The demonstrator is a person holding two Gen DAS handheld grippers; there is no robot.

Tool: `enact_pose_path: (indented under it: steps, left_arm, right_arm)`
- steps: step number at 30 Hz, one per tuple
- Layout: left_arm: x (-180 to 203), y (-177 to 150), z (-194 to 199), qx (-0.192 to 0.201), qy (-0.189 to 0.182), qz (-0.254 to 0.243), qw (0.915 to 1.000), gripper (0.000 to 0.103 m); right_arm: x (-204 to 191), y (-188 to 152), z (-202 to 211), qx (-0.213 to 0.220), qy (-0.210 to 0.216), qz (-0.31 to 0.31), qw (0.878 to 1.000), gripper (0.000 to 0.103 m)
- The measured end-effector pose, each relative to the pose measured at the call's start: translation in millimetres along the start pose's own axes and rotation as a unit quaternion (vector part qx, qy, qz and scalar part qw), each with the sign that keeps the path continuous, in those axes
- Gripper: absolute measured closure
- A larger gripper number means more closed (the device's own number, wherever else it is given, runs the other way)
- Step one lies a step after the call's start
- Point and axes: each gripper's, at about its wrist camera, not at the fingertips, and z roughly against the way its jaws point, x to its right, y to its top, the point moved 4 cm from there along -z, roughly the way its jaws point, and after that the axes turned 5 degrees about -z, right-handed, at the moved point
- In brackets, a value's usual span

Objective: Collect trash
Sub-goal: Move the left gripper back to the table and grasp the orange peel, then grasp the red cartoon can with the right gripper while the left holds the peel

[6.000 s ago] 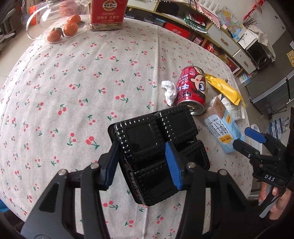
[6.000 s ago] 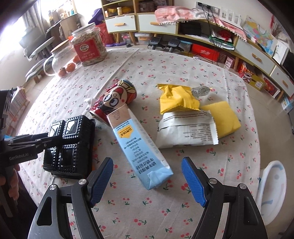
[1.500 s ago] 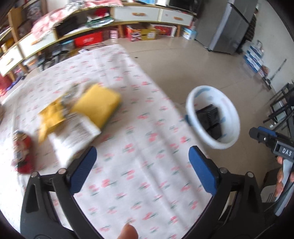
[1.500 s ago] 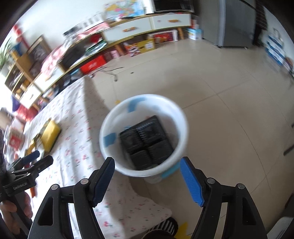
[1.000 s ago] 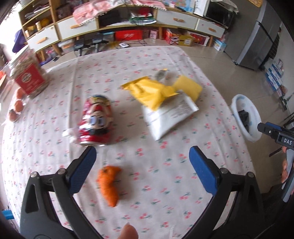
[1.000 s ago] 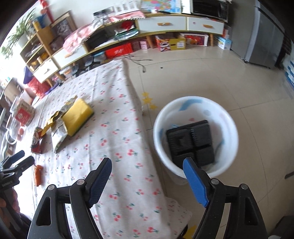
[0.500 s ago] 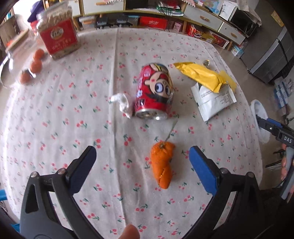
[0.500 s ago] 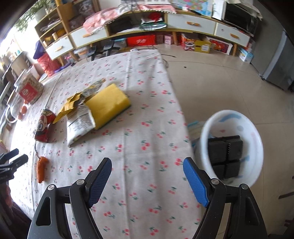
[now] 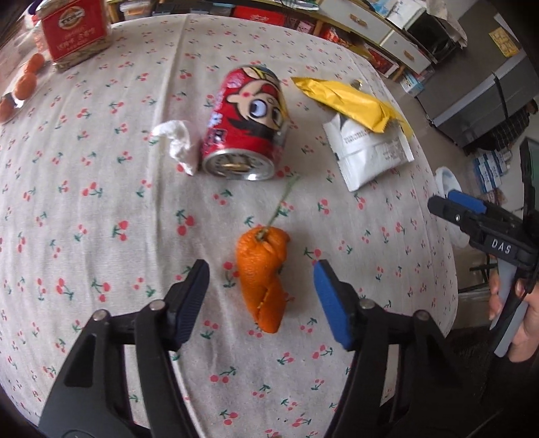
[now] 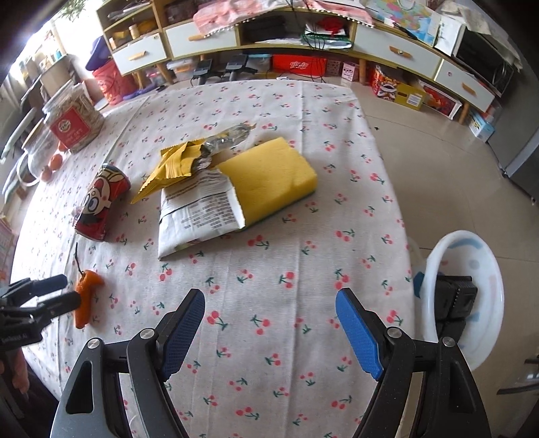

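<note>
An orange peel [image 9: 264, 274] [image 10: 85, 296] with a thin stem lies on the cherry-print tablecloth [image 9: 101, 209]. My left gripper [image 9: 261, 298] straddles it, jaws closing, the pads still off the peel. Beyond it lie a red cartoon can [image 9: 246, 126] [image 10: 101, 202], a crumpled white tissue [image 9: 175, 143], a yellow wrapper [image 9: 350, 101] [image 10: 175, 165] and a white packet [image 9: 367, 151] [image 10: 198, 215]. My right gripper [image 10: 269, 332] hangs open over the cloth near the table's edge, holding nothing. A white bin [image 10: 465, 289] on the floor holds a black plastic tray [image 10: 454, 300].
A yellow sponge [image 10: 269, 175] lies under the white packet. A jar with a red label [image 9: 75, 30] [image 10: 72, 121] and small oranges [image 9: 25, 84] stand at the table's far side. Low shelves and drawers [image 10: 303, 37] line the wall beyond.
My left gripper has dropped over the orange peel and its jaws have narrowed around it. My right gripper has swung from above the bin to over the table.
</note>
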Motion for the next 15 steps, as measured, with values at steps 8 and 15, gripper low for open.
enact_pose_path:
  steps: [8,15]
  left_arm:
    - [4,6,-10,0.003,0.030,-0.029,0.9991,0.074]
    - [-15,7,21,0.037,0.056,-0.037,0.9971,0.080]
  right_arm:
    - [-16,6,-5,-0.002,0.006,0.006,1.000,0.021]
    - [-39,5,-7,-0.011,0.025,0.030,0.999,0.021]
